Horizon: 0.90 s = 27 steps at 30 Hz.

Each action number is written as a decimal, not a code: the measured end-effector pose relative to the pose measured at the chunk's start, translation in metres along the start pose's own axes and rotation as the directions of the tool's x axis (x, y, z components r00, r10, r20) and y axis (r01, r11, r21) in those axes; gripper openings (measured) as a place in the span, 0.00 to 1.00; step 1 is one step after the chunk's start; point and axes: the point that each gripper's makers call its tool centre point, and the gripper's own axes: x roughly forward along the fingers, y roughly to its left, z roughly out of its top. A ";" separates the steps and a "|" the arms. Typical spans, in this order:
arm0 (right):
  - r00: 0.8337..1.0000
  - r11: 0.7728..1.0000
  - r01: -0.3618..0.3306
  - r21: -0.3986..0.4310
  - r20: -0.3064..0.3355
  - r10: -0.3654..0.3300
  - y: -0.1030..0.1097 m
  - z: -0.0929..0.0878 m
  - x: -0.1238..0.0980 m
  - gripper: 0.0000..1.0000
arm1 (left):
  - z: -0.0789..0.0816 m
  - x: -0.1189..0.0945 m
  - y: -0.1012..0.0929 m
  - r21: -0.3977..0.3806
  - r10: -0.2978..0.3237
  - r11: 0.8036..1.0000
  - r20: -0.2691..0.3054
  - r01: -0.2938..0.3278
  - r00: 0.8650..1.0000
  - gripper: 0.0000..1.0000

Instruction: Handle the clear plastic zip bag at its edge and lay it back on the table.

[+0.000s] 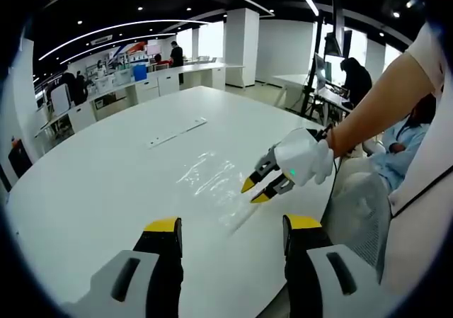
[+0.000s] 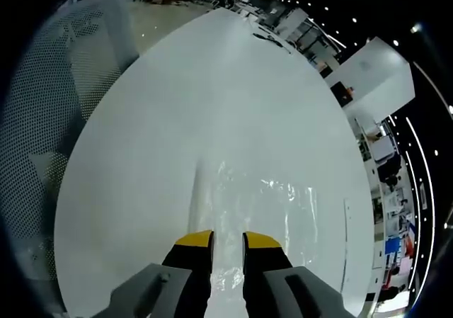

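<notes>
White and broad, the rounded worktop (image 1: 106, 183) takes up most of the left gripper view, with an office of desks, pillars and ceiling strip lights behind it. One clear plastic zip bag (image 1: 209, 176) lies flat on it, ahead of the left gripper (image 1: 232, 229), whose two yellow-tipped jaws stand wide apart and released, with nothing between them; the bag's near edge reaches toward the gap between them. One thin white strip (image 1: 177, 132) lies farther out on the worktop, well apart from the bag. From the right comes the right gripper (image 1: 255, 189), held by a white-gloved hand (image 1: 306, 156), its yellow tips at the bag's right edge. One mesh-backed chair (image 1: 357, 212) stands just beside the worktop.

Over in the right gripper view, the same worktop (image 2: 212, 91) runs away from the camera. The zip bag (image 2: 262, 205) lies just ahead of the right gripper (image 2: 228, 240), its near edge running in between the two jaws, which stand close together with a narrow gap; whether they pinch the plastic I cannot tell. The mesh chair (image 2: 42, 120) shows at the left.
</notes>
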 end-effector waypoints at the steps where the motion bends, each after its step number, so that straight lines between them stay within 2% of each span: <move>1: 1.000 1.000 -0.001 0.016 0.013 0.001 0.000 0.001 -0.001 0.16 | 0.000 0.000 0.000 0.000 -0.001 1.000 0.000 0.001 1.000 0.55; 14: 0.999 0.999 -0.013 0.046 0.047 0.011 0.006 0.001 -0.008 0.20 | -0.003 -0.001 -0.002 -0.002 -0.002 1.000 -0.001 0.002 1.000 0.55; 27: 0.996 0.980 0.020 0.197 0.083 -0.037 0.004 -0.004 -0.025 0.24 | -0.012 0.003 -0.006 -0.012 -0.010 1.000 -0.011 0.009 1.000 0.56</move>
